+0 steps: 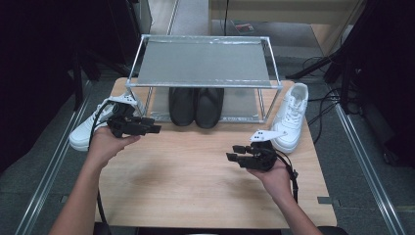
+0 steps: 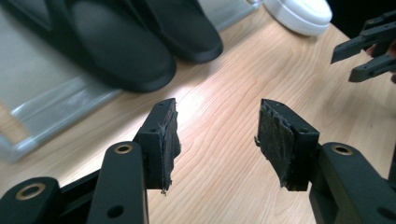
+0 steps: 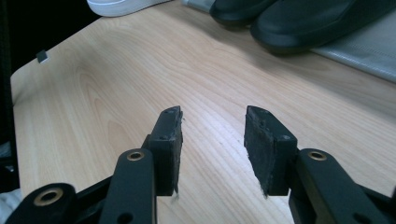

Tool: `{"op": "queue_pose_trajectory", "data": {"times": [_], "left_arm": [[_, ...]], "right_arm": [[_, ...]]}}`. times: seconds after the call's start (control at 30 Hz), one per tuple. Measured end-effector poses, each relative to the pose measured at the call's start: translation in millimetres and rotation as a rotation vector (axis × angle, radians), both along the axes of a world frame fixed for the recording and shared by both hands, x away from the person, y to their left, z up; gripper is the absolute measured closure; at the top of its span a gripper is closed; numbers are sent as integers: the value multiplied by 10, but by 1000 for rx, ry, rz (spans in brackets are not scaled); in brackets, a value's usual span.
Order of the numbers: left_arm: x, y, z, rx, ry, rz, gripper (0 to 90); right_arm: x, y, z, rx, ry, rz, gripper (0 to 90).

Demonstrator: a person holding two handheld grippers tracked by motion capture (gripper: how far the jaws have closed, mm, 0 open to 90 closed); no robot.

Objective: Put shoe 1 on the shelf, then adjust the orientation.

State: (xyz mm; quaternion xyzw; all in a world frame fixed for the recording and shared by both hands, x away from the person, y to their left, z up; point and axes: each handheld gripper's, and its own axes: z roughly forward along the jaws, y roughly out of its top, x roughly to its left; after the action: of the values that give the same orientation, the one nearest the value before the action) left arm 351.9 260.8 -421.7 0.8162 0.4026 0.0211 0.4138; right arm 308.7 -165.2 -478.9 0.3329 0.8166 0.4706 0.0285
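High view: left gripper (image 1: 155, 128) at centre left, jaws apart and empty, near the white sneaker (image 1: 90, 127). Right gripper (image 1: 232, 152) at lower right (jaws likewise apart) holds nothing over the table (image 1: 195, 166).

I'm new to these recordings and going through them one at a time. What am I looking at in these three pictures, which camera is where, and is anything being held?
There is no robot here: a person holds a hand-held two-jaw tool in each hand, the left gripper and the right gripper. The high view looks down from above the person's side of the wooden table. The other two pictures come from cameras riding on each gripper, looking along its own black jaws.

On the table stands a metal shoe rack with a pair of black shoes on its lower shelf. One white sneaker lies to the rack's right; another white sneaker lies to its left, by the left gripper.

Both grippers are open with only bare wood between the jaws, so nothing is held.
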Motion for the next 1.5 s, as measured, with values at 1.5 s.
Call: {"op": "queue_pose_trajectory", "data": {"times": [1.5], "left_arm": [[653,1201,-164,76,13,174,547]], "right_arm": [[-28,-48,-59,-14,26,-18,566]]}}
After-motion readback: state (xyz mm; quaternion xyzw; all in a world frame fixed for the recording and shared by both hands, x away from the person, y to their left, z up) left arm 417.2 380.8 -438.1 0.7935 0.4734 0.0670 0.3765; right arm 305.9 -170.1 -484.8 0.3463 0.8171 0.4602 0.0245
